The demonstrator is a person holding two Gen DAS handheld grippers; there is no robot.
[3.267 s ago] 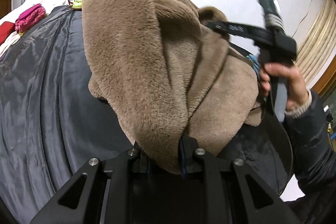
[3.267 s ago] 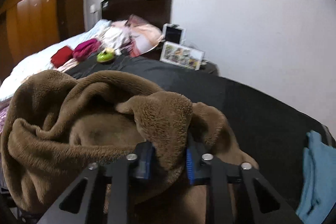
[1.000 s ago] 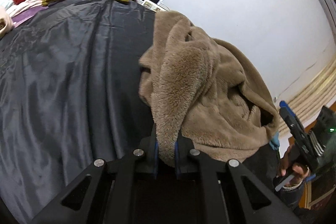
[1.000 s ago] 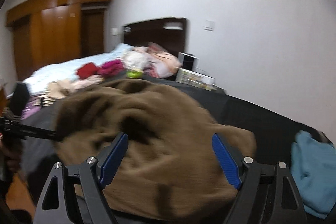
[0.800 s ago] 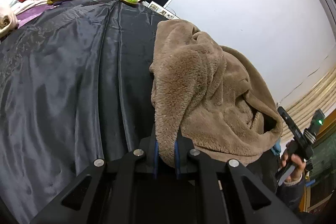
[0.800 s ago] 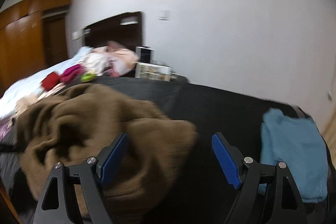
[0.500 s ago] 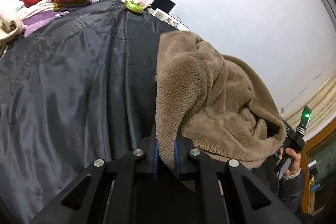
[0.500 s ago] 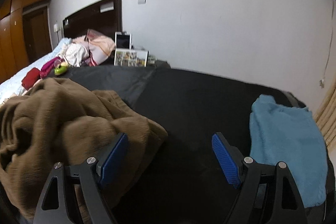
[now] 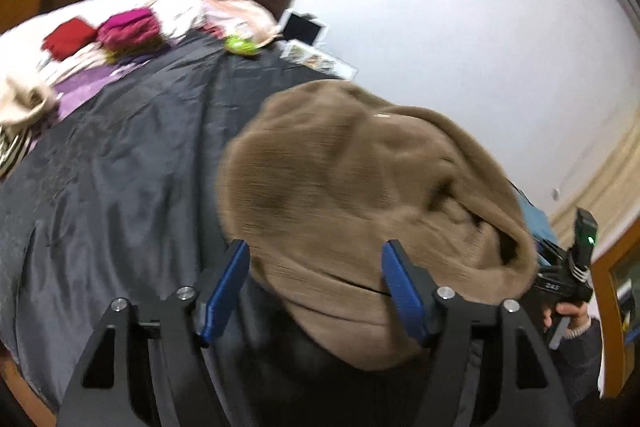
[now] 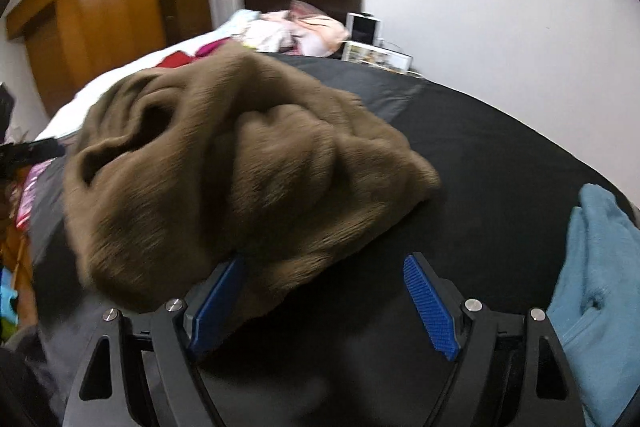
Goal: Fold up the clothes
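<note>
Fleece: brown garment [image 9: 360, 195] bunched on dark cover [image 9: 112, 163], 12 o'clock of both grippers.
Left gripper [image 9: 316, 291]: jaws apart, empty.
Right gripper [image 10: 324, 301]: jaws apart, empty.
Advice: you pinch edges, not bulk, wherever you grip.

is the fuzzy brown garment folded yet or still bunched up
Bunched up: the fuzzy brown garment lies in a rumpled heap on the black sheet, with neither gripper holding it.
</note>
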